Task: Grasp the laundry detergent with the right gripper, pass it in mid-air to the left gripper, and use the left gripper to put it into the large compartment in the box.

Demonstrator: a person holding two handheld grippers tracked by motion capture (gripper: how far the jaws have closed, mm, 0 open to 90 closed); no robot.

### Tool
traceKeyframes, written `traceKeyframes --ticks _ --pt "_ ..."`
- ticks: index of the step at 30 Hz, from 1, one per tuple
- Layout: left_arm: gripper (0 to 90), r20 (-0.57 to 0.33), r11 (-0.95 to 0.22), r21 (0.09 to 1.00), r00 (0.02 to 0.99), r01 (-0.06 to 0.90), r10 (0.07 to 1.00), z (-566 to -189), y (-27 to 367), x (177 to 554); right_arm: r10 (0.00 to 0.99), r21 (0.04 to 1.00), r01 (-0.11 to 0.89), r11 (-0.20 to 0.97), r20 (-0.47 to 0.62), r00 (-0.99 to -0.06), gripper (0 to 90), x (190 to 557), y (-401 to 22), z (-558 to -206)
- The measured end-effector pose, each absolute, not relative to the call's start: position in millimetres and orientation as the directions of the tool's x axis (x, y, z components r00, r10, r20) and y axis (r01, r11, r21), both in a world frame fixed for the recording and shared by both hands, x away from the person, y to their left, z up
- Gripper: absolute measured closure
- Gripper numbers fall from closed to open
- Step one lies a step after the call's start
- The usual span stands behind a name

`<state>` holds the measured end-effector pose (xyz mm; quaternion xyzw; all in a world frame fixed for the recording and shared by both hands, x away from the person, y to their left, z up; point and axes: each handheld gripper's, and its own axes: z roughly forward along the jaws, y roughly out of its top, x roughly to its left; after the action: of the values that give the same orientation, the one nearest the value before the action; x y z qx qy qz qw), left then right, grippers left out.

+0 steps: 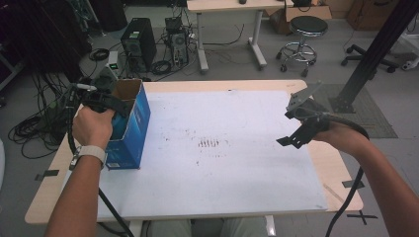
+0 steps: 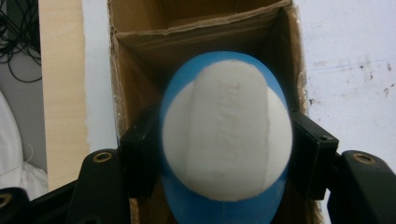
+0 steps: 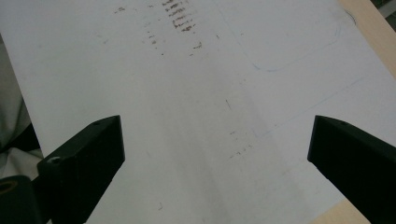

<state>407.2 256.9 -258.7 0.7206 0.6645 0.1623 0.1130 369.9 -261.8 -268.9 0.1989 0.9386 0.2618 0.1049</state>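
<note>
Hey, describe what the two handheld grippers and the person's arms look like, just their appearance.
Both grippers are black, each with two blocky jaws. The left gripper has round brass-coloured fittings on its jaw arms, and a black cable trails from it. The right gripper carries a grey three-cornered plate on top and a thick black cable. The forearms are bare, with a light-coloured watch band on the left wrist.

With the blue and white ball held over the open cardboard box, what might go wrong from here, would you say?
1. The soft blue and white ball looks nearly as wide as the blue cardboard box opening, so it may catch on the rim.
2. Nothing steadies the box; the right claw hangs open over the white sheet, so a push could tip or slide it.
3. The left claw squeezes the ball's sides; it might pop out.
</note>
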Motion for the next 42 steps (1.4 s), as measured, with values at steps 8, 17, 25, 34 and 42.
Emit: traceKeyframes --ticks 8,17,25,34,42 --pt "38.2 0.078 -0.092 0.358 0.068 0.929 0.995 -270.4 258.4 408.7 0.429 0.53 0.32 0.786 -0.094 -0.899 3.6 370.3 -261.3 -270.8" --pt "38.2 0.067 -0.083 0.357 0.064 0.93 0.996 -276.8 262.9 408.9 0.431 0.528 0.322 0.785 -0.093 -0.898 3.6 370.9 -261.7 -271.8" --pt "37.9 0.06 -0.084 0.351 0.068 0.933 0.996 -277.8 263.9 410.5 0.432 0.527 0.324 0.785 -0.091 -0.897 3.7 370.9 -261.0 -273.5" --pt "37.6 0.038 -0.079 0.357 0.07 0.931 0.997 -278.3 267.2 410.1 0.431 0.524 0.325 0.787 -0.09 -0.898 3.8 369.1 -260.7 -273.7" --pt "26.9 0.002 -0.068 0.365 0.073 0.928 0.997 -272.0 271.7 408.7 0.433 0.522 0.327 0.788 -0.092 -0.896 3.8 367.2 -262.0 -272.1"
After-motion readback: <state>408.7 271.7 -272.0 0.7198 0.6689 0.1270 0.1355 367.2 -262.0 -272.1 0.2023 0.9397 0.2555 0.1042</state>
